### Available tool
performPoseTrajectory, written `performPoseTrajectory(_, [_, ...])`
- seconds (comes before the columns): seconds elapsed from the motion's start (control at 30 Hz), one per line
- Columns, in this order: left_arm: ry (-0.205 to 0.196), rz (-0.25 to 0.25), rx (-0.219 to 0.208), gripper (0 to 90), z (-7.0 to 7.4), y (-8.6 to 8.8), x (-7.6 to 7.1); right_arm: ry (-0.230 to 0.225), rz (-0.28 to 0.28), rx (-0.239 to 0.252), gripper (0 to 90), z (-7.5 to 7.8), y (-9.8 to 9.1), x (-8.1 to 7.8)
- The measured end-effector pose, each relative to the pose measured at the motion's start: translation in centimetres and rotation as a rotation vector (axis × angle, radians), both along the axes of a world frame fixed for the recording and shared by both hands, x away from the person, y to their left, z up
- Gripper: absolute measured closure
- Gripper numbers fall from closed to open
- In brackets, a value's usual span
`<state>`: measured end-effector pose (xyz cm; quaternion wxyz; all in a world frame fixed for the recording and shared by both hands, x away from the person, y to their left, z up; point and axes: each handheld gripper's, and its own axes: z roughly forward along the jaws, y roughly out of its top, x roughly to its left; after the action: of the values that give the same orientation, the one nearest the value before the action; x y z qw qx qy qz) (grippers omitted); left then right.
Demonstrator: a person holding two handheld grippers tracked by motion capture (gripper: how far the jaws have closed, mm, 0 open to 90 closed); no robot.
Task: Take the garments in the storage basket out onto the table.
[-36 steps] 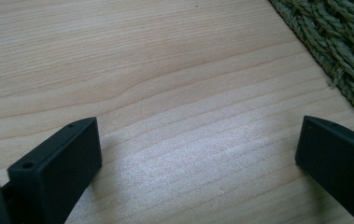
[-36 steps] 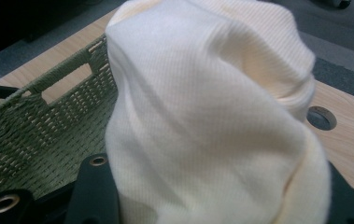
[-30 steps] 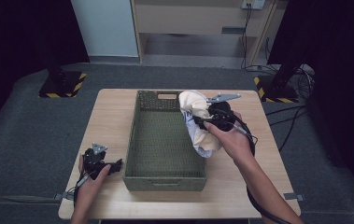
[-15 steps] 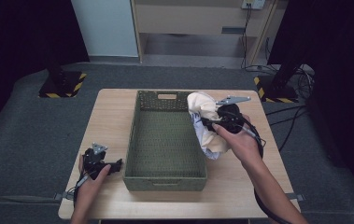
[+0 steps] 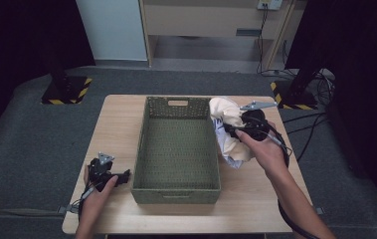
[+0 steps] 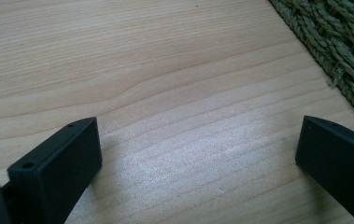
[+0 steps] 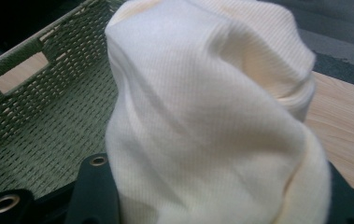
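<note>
High view, read left to right. The left hand-held gripper (image 5: pixel 125 176) rests low on the desk (image 5: pixel 116 129) at about 8 o'clock from the basket (image 5: pixel 177 186), just beside its left wall. In the left gripper view its jaws stand wide apart over bare wood and hold nothing; judged, it is parked out of the way, clear of the working side.

The green woven basket sits at the middle of the desk, long axis running 12 to 6 o'clock, with nothing lying on its floor.

At about 2 o'clock from the basket's middle, the right hand-held gripper (image 5: pixel 231 130) is closed on a cream cloth (image 5: pixel 228 113), lifted over the basket's right rim. The cloth hangs bunched, part drooping outside the wall toward the desk. In the right gripper view the cloth (image 7: pixel 212 121) rises from between the jaws with the basket interior beyond. Judged, the raised hold keeps the fabric from snagging the rim.
</note>
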<state>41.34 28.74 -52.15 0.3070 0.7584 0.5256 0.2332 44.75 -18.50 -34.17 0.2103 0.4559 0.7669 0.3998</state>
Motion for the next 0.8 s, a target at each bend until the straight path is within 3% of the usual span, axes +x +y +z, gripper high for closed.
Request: performPoseTrajectory(0.8, [0.0, 0.0, 0.0, 0.0, 0.0, 0.0, 0.0, 0.017, -0.113, -0.015, 48.0, -1.0, -3.6, 3.0])
